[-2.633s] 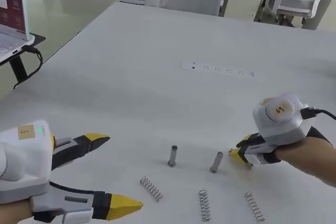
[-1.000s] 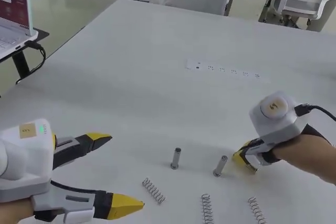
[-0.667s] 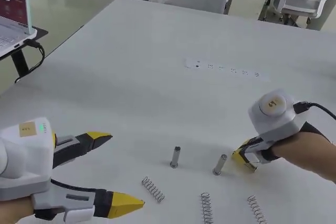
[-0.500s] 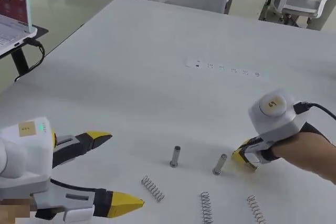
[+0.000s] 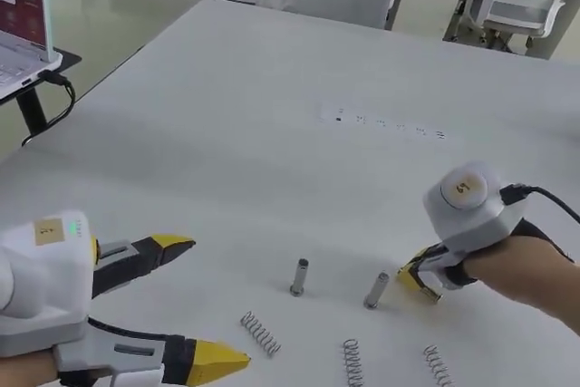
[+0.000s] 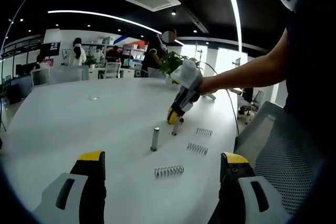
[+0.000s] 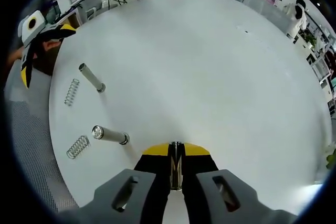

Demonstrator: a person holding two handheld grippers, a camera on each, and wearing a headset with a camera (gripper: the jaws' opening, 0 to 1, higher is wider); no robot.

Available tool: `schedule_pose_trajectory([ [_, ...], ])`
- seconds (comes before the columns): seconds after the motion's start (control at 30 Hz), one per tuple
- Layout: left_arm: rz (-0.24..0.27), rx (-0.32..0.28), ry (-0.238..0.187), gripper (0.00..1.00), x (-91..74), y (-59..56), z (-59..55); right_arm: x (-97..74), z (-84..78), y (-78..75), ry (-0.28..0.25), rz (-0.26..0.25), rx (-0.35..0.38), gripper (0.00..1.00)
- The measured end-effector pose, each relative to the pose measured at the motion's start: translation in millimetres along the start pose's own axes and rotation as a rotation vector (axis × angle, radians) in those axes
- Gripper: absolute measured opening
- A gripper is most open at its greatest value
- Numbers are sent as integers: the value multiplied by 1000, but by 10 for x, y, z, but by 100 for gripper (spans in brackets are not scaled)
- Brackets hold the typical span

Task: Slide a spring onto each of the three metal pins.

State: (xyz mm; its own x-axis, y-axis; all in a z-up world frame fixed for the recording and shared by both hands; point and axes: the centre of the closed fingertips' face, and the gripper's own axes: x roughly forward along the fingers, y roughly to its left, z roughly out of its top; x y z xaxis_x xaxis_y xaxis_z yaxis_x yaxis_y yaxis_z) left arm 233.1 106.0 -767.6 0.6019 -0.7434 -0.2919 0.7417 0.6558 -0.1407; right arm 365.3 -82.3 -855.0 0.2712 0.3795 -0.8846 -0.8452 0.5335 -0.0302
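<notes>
My spread left gripper (image 6: 163, 156) faces the nearest coiled wire spring (image 6: 169, 171), lying crosswise just ahead; my right gripper (image 7: 177, 150) pinches a silver metal pin (image 7: 176, 171).

At the head view's lower centre a left silver metal pin (image 5: 298, 276) and right pin (image 5: 375, 289) are stood upright; below, a left coiled wire spring (image 5: 260, 333), middle spring (image 5: 352, 360) and right spring (image 5: 437, 364) are laid flat. A third pin (image 7: 176, 174) is clamped at the right gripper view's bottom.
</notes>
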Motion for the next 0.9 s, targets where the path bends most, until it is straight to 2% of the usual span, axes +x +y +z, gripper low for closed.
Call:
schedule_pose_trajectory([
  [0.2, -4, 11, -5, 88, 7, 8, 40, 2, 1, -8, 1, -12, 38, 4],
  [0.37, -3, 20, -14, 88, -15, 6, 103, -9, 2, -7, -23, -14, 67, 4],
  [0.5, -6, 30, -3, 87, -27, 2, 97, -8, -5, 6, -24, -14, 63, 4],
  [0.67, -1, 29, -11, 87, -24, 9, 123, -41, 7, -8, -45, -23, 73, 4],
  [0.9, -6, 27, -9, 87, -17, -13, 84, -76, 29, 39, -56, -30, 66, 4],
])
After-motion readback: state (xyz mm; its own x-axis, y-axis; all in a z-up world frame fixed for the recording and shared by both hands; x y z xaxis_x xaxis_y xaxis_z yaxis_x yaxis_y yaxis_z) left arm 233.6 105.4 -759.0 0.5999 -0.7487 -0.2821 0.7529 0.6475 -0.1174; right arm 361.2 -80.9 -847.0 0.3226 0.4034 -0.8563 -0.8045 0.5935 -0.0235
